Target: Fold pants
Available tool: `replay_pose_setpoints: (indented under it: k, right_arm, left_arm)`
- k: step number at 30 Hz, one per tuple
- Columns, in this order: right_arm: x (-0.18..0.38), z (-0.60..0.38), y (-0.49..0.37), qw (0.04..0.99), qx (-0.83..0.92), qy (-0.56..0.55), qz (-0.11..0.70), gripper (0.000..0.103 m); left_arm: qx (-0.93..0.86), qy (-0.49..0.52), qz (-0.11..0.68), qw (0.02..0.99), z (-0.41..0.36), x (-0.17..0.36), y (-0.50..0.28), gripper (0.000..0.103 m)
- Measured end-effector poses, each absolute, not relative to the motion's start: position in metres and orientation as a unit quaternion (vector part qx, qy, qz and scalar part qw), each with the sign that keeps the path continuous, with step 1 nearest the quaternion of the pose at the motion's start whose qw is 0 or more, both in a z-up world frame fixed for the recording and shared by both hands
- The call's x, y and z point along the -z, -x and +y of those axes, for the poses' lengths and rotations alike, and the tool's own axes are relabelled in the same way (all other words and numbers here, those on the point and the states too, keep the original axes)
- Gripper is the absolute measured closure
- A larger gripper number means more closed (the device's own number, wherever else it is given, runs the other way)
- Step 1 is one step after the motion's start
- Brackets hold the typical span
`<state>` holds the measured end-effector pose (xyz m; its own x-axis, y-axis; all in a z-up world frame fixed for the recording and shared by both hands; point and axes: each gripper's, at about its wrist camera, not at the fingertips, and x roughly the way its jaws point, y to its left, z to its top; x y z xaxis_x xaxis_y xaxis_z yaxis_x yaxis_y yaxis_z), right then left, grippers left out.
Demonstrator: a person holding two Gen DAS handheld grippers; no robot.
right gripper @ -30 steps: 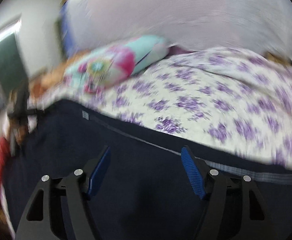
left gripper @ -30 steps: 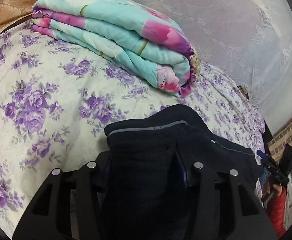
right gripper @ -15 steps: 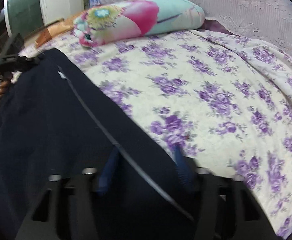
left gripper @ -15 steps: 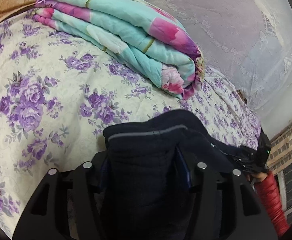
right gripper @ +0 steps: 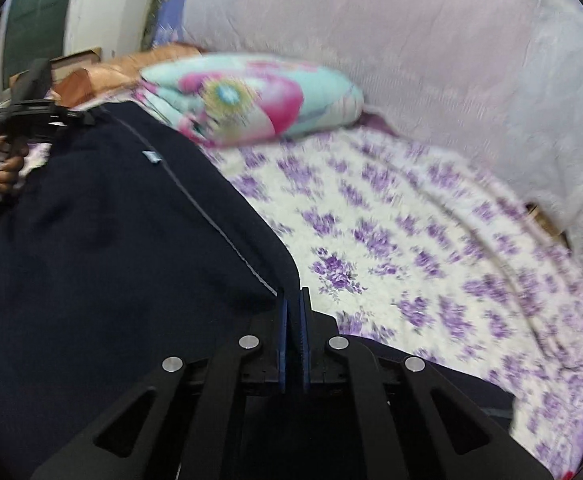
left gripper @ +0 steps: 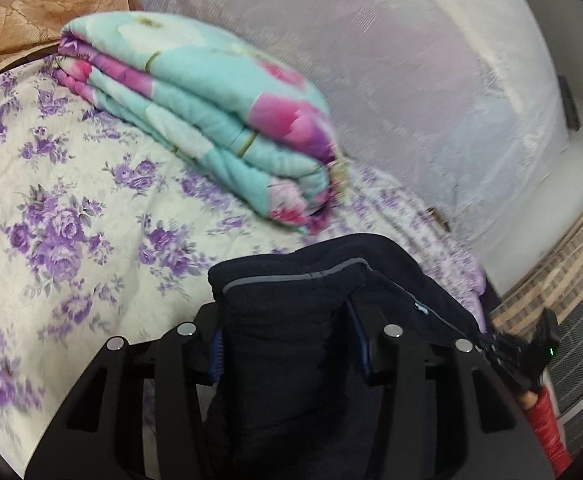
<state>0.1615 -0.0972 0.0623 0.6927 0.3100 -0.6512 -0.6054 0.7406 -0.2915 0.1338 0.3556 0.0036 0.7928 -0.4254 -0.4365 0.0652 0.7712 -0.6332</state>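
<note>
The dark navy pants [left gripper: 291, 360] have a grey seam line and hang bunched above the flowered bed. In the left wrist view my left gripper [left gripper: 287, 320] has a thick fold of them between its blue pads; its jaws are closing and press the cloth. From there the fabric stretches right to my right gripper [left gripper: 527, 356], held by a hand in a red sleeve [left gripper: 547, 420]. In the right wrist view the pants [right gripper: 91, 260] spread wide on the left, and my right gripper [right gripper: 293, 300] is shut on their seamed edge. The left gripper [right gripper: 31, 112] holds the far corner.
A folded teal and pink quilt [left gripper: 211, 120] lies at the back of the bed, seen also as the quilt [right gripper: 251, 108] in the right wrist view. The purple-flowered sheet [left gripper: 71, 220] covers the bed. A pale lace curtain [left gripper: 411, 80] hangs behind; a brown pillow [left gripper: 31, 12] is far left.
My right gripper stood open over the pants and has shut on their seamed edge. The left gripper kept its fold of cloth and rose a little, bringing the quilt lower in view.
</note>
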Motion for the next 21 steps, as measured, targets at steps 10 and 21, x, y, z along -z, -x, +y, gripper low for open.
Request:
replay_pose_setpoints:
  k: [10, 21]
  right_arm:
    - [-0.053, -0.122, 0.043, 0.881, -0.3, 0.273, 0.243, 0.097]
    - [0.02, -0.132, 0.077, 0.863, -0.32, 0.272, 0.282, 0.097]
  left_arm:
    - [0.126, 0.304, 0.232, 0.916, 0.352, -0.008, 0.015, 0.026]
    - [0.098, 0.412, 0.29, 0.858, 0.351, 0.005, 0.106, 0.019]
